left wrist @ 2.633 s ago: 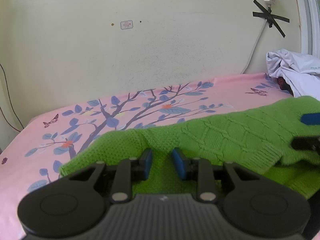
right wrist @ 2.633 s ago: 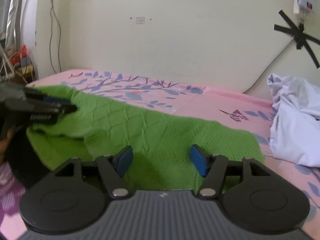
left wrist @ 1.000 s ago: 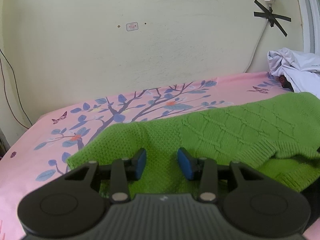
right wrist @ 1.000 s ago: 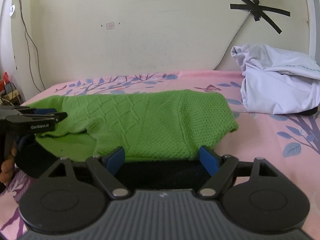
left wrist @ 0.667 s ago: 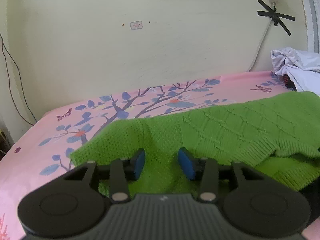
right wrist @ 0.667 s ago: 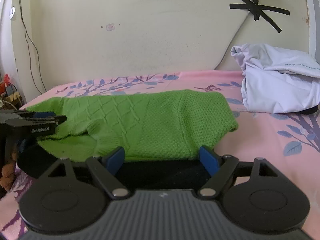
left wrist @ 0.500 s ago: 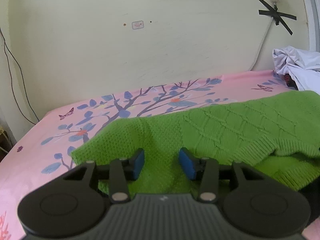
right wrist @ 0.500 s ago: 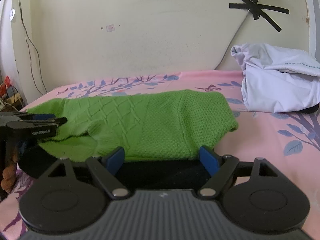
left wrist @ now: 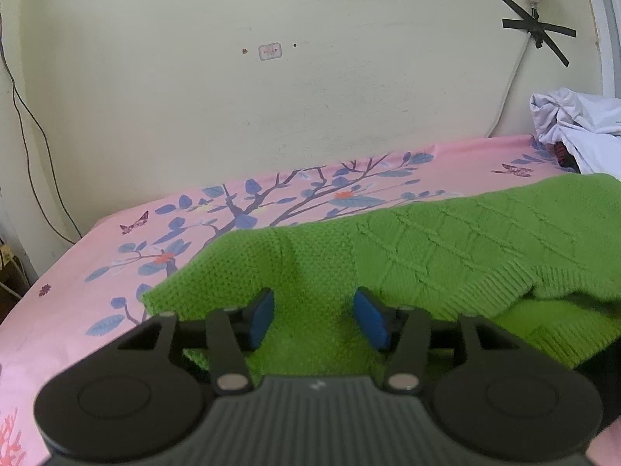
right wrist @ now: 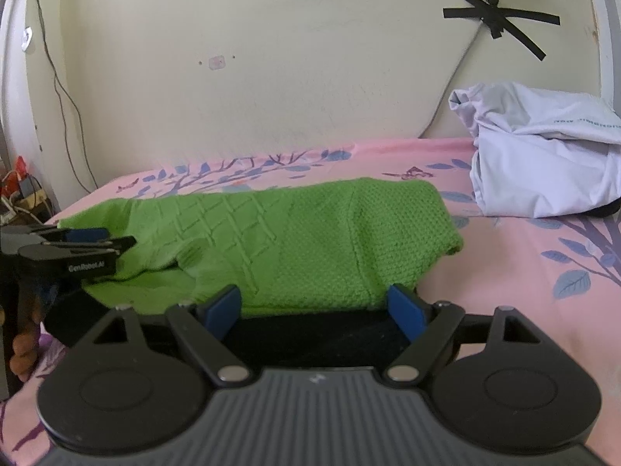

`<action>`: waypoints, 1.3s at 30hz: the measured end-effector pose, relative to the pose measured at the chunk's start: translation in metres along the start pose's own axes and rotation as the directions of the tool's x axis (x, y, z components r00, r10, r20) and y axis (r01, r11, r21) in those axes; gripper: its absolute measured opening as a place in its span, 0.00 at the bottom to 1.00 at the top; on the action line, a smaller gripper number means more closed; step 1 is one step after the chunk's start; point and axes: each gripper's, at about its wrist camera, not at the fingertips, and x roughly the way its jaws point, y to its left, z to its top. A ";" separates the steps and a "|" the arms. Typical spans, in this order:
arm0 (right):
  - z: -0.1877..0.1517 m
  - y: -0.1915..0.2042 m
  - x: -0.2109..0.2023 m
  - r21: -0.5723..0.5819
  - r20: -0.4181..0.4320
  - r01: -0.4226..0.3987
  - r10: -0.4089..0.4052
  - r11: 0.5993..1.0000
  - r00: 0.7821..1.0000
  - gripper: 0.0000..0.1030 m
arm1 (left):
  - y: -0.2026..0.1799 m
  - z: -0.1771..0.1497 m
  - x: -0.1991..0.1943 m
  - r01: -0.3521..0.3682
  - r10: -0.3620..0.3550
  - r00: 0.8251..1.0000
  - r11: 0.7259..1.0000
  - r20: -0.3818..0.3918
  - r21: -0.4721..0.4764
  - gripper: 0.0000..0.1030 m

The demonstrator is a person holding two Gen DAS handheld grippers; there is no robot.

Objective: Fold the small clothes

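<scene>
A green knit sweater [left wrist: 446, 248] lies folded across the pink bedsheet [left wrist: 97, 283]. My left gripper [left wrist: 316, 314] is low over the sweater's left end. Its jaws are opening, and the knit lies between the blue pads [left wrist: 262, 318] without being pressed. In the right wrist view the same sweater [right wrist: 310, 233] stretches across the bed, with the left gripper [right wrist: 116, 239] at its left end. My right gripper [right wrist: 316, 308] stands open and wide at the sweater's near edge, with nothing gripped. Something dark lies under that edge.
A crumpled white garment [right wrist: 543, 167] is piled at the right by the wall, also in the left wrist view [left wrist: 578, 128]. A person's hand [right wrist: 21, 349] holds the left gripper's handle. Wires and clutter [right wrist: 23, 194] sit past the bed's left edge.
The left gripper's pads have spread apart and let go of the knit they were close on. The right gripper has drawn back from over the sweater to its near edge and stays wide.
</scene>
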 end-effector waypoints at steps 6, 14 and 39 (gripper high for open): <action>-0.003 0.003 -0.005 -0.017 0.028 -0.005 0.005 1.000 1.000 0.69 | 0.003 -0.003 -0.012 -0.033 0.034 0.997 0.999 0.064 -0.020 1.00; -0.007 0.004 -0.011 -0.021 0.032 -0.012 0.012 1.000 0.999 0.63 | 0.003 -0.008 -0.022 0.021 -0.019 0.997 1.000 0.073 -0.020 1.00; 0.002 0.022 -0.026 -0.034 0.103 0.022 -0.018 0.999 0.995 0.63 | 0.004 -0.009 -0.010 0.043 -0.044 0.999 0.998 -0.029 -0.044 1.00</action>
